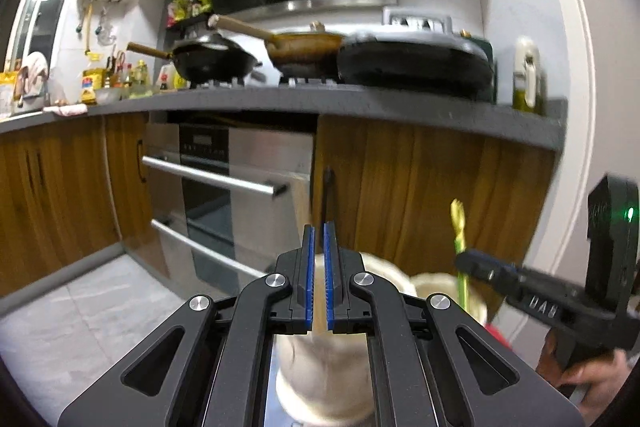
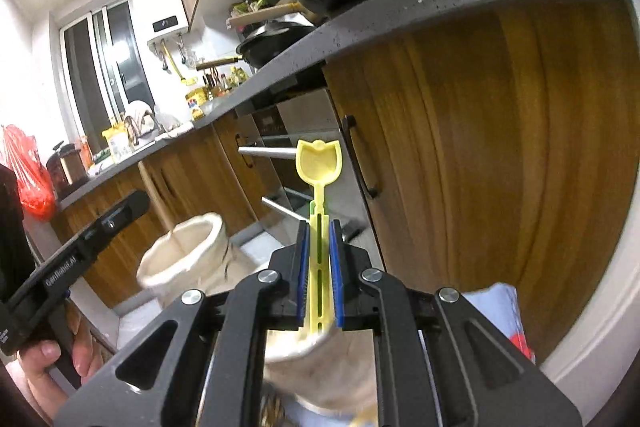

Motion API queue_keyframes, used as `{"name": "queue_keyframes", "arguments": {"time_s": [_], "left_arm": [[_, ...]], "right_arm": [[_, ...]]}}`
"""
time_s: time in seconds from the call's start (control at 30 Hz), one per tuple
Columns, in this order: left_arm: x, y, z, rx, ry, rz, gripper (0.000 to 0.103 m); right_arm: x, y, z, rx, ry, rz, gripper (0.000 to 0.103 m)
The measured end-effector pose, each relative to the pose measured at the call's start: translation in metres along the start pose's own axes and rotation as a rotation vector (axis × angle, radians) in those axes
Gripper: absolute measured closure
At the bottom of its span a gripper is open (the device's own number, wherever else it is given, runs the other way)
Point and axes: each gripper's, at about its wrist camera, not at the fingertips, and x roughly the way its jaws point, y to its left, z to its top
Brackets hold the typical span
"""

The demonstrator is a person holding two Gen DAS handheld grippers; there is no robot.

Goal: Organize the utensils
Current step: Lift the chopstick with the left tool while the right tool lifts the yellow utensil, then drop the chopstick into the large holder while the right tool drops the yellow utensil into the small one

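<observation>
A dark counter (image 2: 460,7) ran overhead, wood cabinets (image 2: 500,147) beneath. Two cream holders stood low: one (image 2: 184,259) at eight o'clock from the right gripper (image 2: 319,267), another (image 2: 320,367) directly below it at six. That gripper pinched a yellow spoon (image 2: 319,163), long axis upright, bowl at twelve. The left gripper (image 1: 319,275), pressed onto a pale wooden handle (image 1: 319,307), hung over its own holder (image 1: 324,367). Both pointed slightly downward.
</observation>
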Motion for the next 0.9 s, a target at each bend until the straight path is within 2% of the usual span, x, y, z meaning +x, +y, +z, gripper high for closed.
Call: {"name": "queue_keyframes", "arguments": {"time_s": [0.07, 0.23, 0.5, 0.6, 0.73, 0.77, 0.8, 0.83, 0.87, 0.9], "left_arm": [[-0.007, -0.002, -0.008, 0.009, 0.009, 0.018, 0.098], [-0.016, 0.002, -0.023, -0.02, 0.033, 0.007, 0.098], [-0.019, 0.0, -0.03, 0.006, 0.038, 0.014, 0.096], [-0.022, -0.001, -0.029, 0.013, 0.025, 0.021, 0.08], [-0.033, -0.004, -0.024, 0.045, -0.011, 0.047, 0.073], [-0.037, -0.005, -0.024, 0.058, -0.021, 0.058, 0.066], [-0.04, -0.005, -0.024, 0.062, -0.024, 0.063, 0.061], [-0.043, -0.005, -0.024, 0.061, -0.026, 0.064, 0.051], [-0.048, -0.005, -0.025, 0.058, -0.029, 0.062, 0.043], [-0.051, -0.005, -0.026, 0.058, -0.028, 0.063, 0.041]], "right_arm": [[-0.008, 0.0, -0.007, 0.009, 0.001, -0.002, 0.093], [-0.014, 0.003, -0.015, -0.011, 0.012, -0.004, 0.093], [-0.012, 0.006, -0.019, -0.042, 0.007, -0.016, 0.092], [-0.016, 0.006, -0.018, -0.044, -0.009, -0.017, 0.075], [-0.027, 0.009, -0.017, -0.058, -0.041, -0.019, 0.07], [-0.029, 0.01, -0.017, -0.063, -0.047, -0.023, 0.065], [-0.033, 0.012, -0.016, -0.068, -0.052, -0.024, 0.055], [-0.037, 0.013, -0.016, -0.072, -0.058, -0.024, 0.048], [-0.039, 0.014, -0.016, -0.075, -0.064, -0.024, 0.047], [-0.044, 0.017, -0.016, -0.084, -0.07, -0.027, 0.044]]}}
